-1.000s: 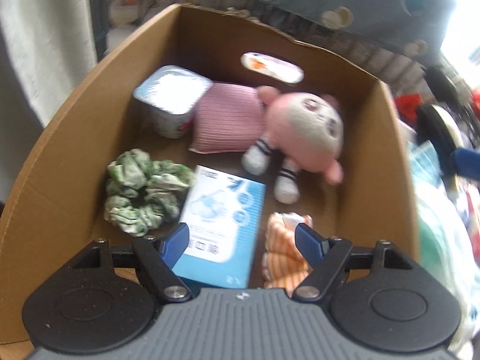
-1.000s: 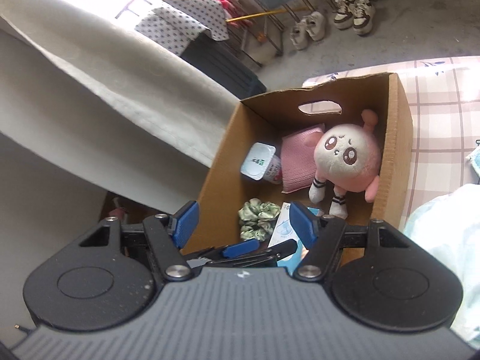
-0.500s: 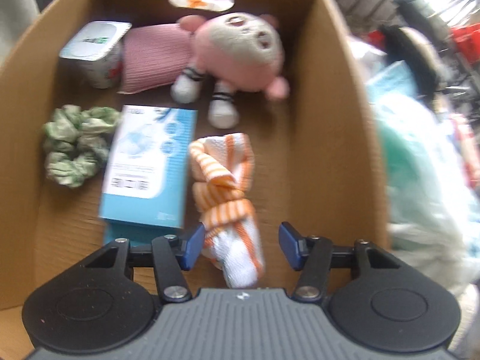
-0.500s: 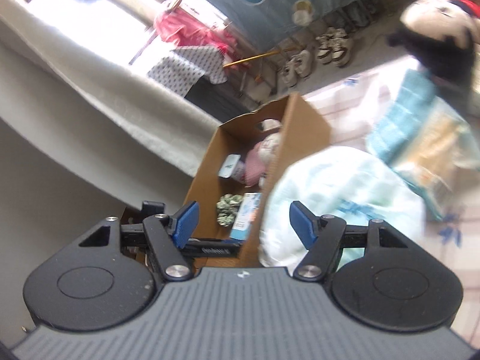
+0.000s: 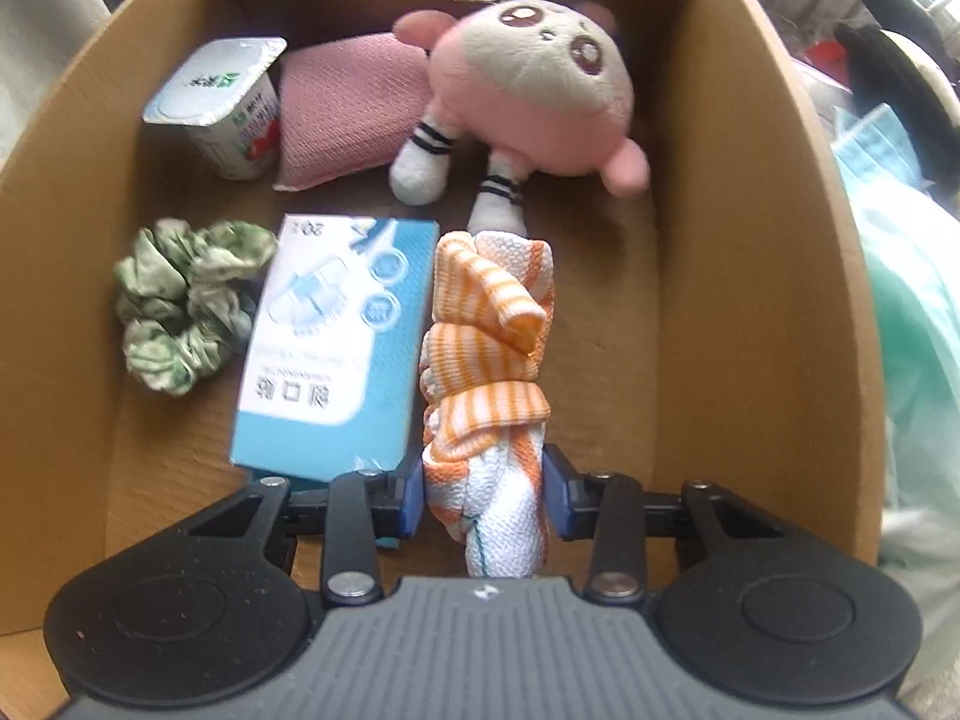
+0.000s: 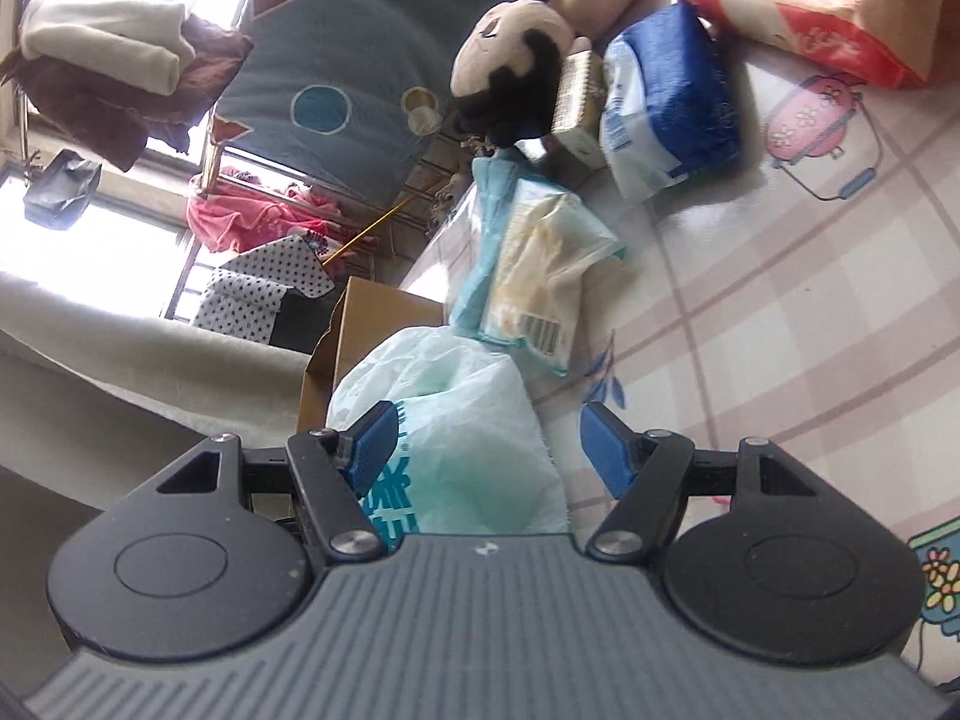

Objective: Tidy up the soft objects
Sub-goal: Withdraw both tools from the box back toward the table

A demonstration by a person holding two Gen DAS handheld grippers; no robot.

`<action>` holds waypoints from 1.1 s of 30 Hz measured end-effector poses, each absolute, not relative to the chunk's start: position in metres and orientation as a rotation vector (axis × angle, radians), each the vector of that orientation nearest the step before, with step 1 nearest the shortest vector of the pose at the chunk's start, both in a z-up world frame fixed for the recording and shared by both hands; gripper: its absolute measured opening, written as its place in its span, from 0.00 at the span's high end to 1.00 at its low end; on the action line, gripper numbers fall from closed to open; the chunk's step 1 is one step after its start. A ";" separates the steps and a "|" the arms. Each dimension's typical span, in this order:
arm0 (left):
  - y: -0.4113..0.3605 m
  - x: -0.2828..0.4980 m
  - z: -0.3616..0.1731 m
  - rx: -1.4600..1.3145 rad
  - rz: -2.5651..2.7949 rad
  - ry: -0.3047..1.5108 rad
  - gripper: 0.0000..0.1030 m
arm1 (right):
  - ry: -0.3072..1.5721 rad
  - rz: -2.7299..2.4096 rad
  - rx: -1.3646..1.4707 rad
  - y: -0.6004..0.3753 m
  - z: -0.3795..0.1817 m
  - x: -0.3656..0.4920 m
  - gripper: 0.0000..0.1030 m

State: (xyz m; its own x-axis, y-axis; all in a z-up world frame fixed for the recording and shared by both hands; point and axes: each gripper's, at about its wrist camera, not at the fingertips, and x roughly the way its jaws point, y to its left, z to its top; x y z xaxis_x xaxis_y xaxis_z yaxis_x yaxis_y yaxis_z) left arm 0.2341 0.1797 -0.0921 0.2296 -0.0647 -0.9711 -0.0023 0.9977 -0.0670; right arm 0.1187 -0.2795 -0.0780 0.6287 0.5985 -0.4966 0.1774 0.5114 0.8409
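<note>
An orange-and-white striped cloth [image 5: 486,336] lies rolled on the floor of the cardboard box [image 5: 750,240]. My left gripper [image 5: 483,495] points down into the box, its jaws closing, and both blue pads touch the near end of the cloth. Also in the box are a pink plush [image 5: 534,84], a pink pad [image 5: 342,102], a green scrunchie [image 5: 180,306], a yogurt cup [image 5: 219,102] and a blue mask box [image 5: 336,348]. My right gripper [image 6: 489,444] is open over a pale green plastic bag [image 6: 456,420], gripping nothing.
On the checked tablecloth [image 6: 780,300] lie a teal-and-yellow packet [image 6: 534,264], a blue pack [image 6: 666,102], a black-haired doll [image 6: 510,60] and a red-and-pink pack [image 6: 798,6]. The box edge [image 6: 360,324] shows behind the bag.
My left gripper moved down over the striped cloth and its jaws narrowed onto it. My right gripper swung away from the box, across to the bag and the tabletop.
</note>
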 end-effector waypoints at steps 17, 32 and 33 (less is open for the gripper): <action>0.171 0.229 -0.045 -0.084 0.040 1.200 0.24 | 0.889 0.269 1.113 -0.321 -0.095 0.092 0.29; 0.110 0.167 0.068 -0.089 0.004 0.896 0.21 | 0.935 0.302 1.203 -0.346 -0.121 0.101 0.27; 0.098 0.162 0.074 -0.076 -0.017 0.879 0.21 | 0.931 0.302 1.201 -0.349 -0.121 0.103 0.27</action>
State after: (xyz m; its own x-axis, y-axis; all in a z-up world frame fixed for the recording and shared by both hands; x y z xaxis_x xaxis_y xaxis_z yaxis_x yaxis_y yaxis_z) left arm 0.1619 0.0982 0.0743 0.6376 -0.0463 -0.7690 -0.0160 0.9972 -0.0733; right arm 0.1031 -0.3490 -0.1215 0.6097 0.6506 -0.4528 0.2609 0.3747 0.8897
